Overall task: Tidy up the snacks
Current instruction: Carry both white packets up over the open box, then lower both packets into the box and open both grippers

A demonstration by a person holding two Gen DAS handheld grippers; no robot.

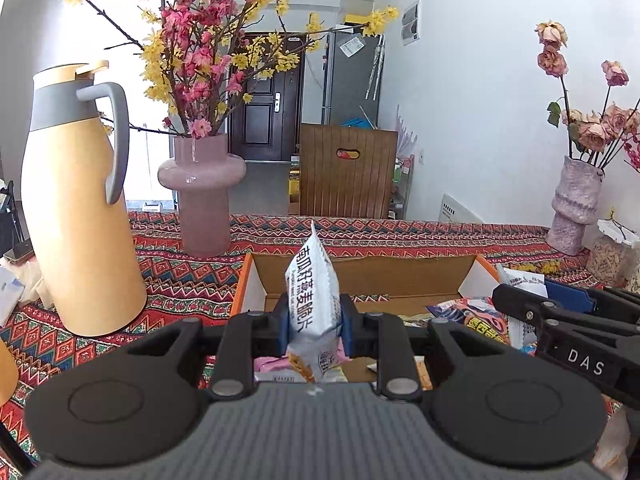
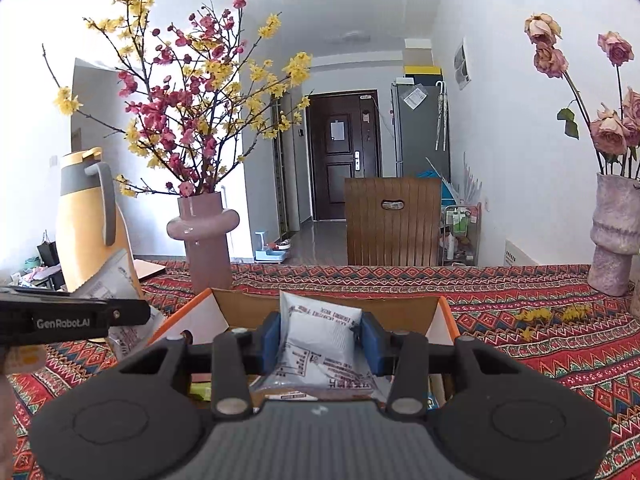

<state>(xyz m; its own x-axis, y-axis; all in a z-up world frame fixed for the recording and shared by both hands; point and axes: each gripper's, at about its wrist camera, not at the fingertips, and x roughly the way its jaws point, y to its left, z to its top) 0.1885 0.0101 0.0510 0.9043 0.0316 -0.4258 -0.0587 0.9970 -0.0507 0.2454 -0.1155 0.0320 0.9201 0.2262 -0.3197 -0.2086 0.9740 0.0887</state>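
Both tongs are clamped on snacks above the open cardboard box (image 1: 362,272); the left tongs (image 1: 314,322) pinch a tall white snack packet (image 1: 312,292) that stands upright, its long axis vertical, top corner pointing at the ceiling; the right tongs (image 2: 318,336) grip a flat white pouch (image 2: 320,332) lying broadside between the blue pads, printed face up; 
the surface (image 1: 400,236), covered in a red patterned cloth, carries the yellow thermos jug (image 1: 80,208) at its left edge, the pink vase (image 1: 202,192) of blossom branches toward the far edge, and a rough pale vase (image 1: 574,200) of dried roses at the right edge; 
the box sits near the middle, its orange-edged flaps open, with other wrappers visible inside under both tongs; 
what matters for the coming move is that the box lies directly ahead of and below each held snack, so either could be lowered in, I judge; the two tongs are side by side, neither clearly nearer; 
the upright packet would need laying over to rest flat, whereas the pouch is already level
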